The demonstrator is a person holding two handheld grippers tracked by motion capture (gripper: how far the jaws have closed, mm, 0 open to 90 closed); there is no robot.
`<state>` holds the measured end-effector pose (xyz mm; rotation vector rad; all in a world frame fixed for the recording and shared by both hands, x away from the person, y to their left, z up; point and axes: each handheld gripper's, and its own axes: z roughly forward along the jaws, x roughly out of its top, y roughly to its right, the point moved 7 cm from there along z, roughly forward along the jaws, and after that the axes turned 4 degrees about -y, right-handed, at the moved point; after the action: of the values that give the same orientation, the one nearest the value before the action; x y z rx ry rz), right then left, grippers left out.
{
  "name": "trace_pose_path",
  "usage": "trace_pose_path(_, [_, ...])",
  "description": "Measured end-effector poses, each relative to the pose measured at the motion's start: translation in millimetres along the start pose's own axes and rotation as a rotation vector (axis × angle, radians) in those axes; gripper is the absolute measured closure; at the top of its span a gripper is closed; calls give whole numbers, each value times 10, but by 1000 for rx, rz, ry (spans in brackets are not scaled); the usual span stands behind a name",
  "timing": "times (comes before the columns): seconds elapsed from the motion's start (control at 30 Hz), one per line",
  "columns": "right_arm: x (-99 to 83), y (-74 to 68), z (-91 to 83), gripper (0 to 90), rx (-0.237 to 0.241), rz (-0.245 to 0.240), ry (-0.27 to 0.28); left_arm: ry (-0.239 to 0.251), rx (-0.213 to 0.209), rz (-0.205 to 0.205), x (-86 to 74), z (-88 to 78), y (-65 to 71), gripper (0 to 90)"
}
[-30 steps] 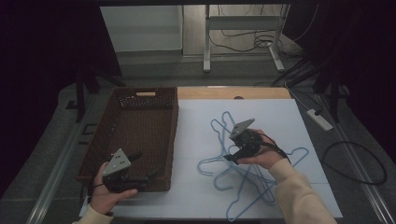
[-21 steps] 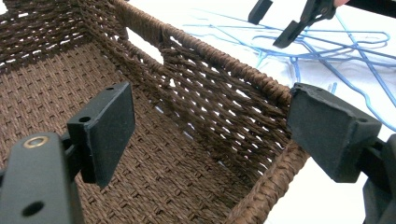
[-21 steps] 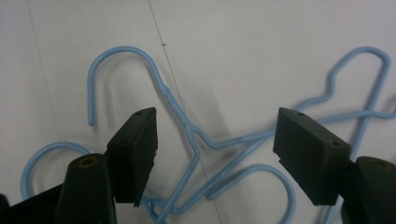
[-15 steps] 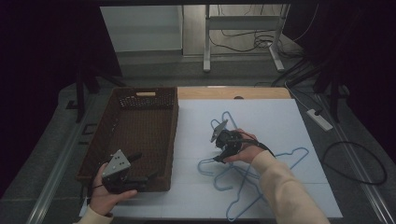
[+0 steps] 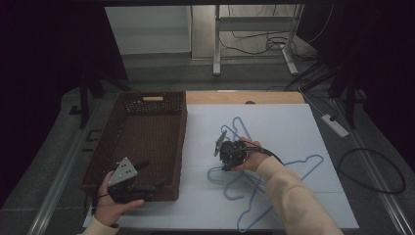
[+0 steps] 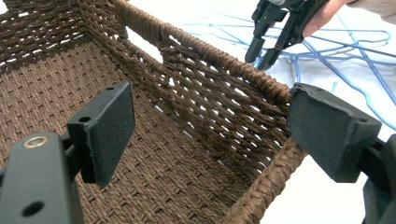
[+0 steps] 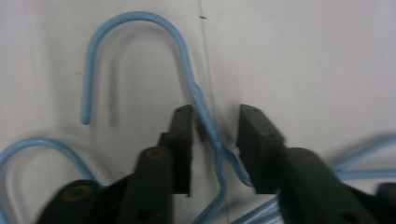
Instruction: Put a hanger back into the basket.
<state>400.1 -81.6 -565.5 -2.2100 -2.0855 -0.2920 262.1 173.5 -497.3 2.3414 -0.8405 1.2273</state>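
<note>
At centre of the white-covered table [image 5: 293,122], right hand-held gripper [image 7: 212,135] closing around, not yet pinching, the twisted neck of a blue wire hanger [image 7: 140,32]; hanger pile blurring at 5 o'clock. At 8 o'clock, left hand-held gripper [image 6: 205,135] gaping, straddling the wicker basket [image 6: 219,60] rim. Dark room looming beyond.
</note>
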Motion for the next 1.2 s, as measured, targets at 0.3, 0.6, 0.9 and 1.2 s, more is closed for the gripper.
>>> trace_pose_path(0.3, [30,4,-89,852,-70,-39,-8,3,0,1,5,0,5,165])
trace_pose_path(0.6, [-63,99,-482,862,-106,114,126,4,0,4,20,-5,24,165])
trace_pose_path(0.9, [-185,110,-894,863,-133,260,254,10,-5,4,51,-14,53,166])
trace_pose_path(1.2, [-357,122,-1232,863,-165,424,416,10,-4,7,93,-23,89,169])
